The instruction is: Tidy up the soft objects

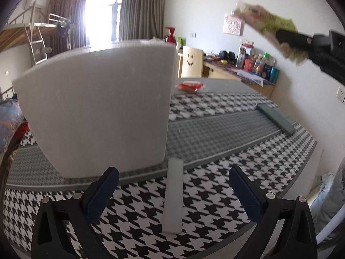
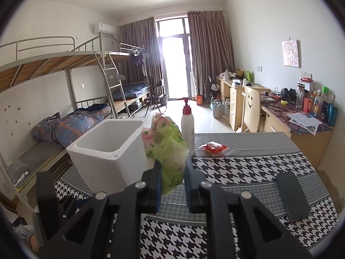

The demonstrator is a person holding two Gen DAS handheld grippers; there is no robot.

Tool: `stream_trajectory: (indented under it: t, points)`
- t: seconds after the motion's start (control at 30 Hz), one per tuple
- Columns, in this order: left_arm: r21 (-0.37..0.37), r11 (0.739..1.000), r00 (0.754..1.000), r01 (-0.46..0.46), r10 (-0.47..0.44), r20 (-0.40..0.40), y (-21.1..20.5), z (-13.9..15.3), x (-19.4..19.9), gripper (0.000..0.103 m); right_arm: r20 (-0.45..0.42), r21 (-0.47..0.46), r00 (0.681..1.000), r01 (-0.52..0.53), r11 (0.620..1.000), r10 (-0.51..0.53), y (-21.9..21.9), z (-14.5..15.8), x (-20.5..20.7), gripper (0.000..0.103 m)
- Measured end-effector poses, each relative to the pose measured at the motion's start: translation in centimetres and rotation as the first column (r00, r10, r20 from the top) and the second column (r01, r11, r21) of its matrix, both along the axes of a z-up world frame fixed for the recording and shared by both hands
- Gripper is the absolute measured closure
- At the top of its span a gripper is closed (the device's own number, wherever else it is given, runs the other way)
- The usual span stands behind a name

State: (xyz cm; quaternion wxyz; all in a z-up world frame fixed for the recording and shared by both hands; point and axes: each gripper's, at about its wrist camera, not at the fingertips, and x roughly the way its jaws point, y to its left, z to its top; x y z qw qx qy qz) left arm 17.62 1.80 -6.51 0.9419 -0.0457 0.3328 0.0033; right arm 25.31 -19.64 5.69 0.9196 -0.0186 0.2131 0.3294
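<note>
The right gripper point(image 2: 172, 185) is clamped on a soft green-and-pink plastic packet point(image 2: 167, 149), its 2 blue-padded fingers point(image 2: 155, 185) pressing the packet's lower part from both sides. The packet is held in the air above the table, just right of the white foam box point(image 2: 103, 151), whose open top faces up. In the left wrist view the same packet point(image 1: 265, 21) shows blurred at the upper right, gripped by the right gripper point(image 1: 286, 38) high over the table.

The left gripper point(image 1: 172, 194) stands wide open with nothing between its fingers point(image 1: 101, 196). It points down at the near part of the houndstooth tablecloth point(image 1: 204, 194), where a long white foam strip point(image 1: 173, 196) lies lengthwise between the 2 fingers without touching either. The strip's far end lies just beside the near right corner of the foam box point(image 1: 97, 112).

Farther back on the table, a red packet in clear wrap point(image 2: 213, 147) lies right of a white pump bottle point(image 2: 187, 125). A dark phone point(image 2: 293, 196) lies flat near the table's right edge. A chair with a smiley face point(image 2: 251, 105) stands beyond the table's far side.
</note>
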Motion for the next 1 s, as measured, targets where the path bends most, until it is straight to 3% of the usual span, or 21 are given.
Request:
stream_trajectory:
  t: [0.47,0.7,0.9,1.0]
  points:
    - [0.026,1.0,0.996,-0.004,0.006,-0.092,-0.5,-2.5,0.8,0.022,-0.007,-0.002,1.0,-0.007,1.0,0.007,0.1,-0.1,0.2,0.082]
    - [0.022,1.0,0.989,-0.006,0.009,-0.145,-0.5,-3.8,1.1,0.044,-0.007,-0.002,1.0,-0.015,1.0,0.015,0.2,-0.2,0.2,0.082]
    - [0.065,0.998,0.989,-0.01,0.02,-0.144,-0.9,-3.9,0.8,0.058,-0.006,-0.004,1.0,-0.019,1.0,0.019,0.3,-0.3,0.1,0.082]
    - [0.074,0.997,0.989,-0.003,0.014,-0.15,-1.1,-3.9,0.8,0.076,-0.006,-0.004,1.0,-0.023,1.0,0.023,0.4,-0.3,0.0,0.082]
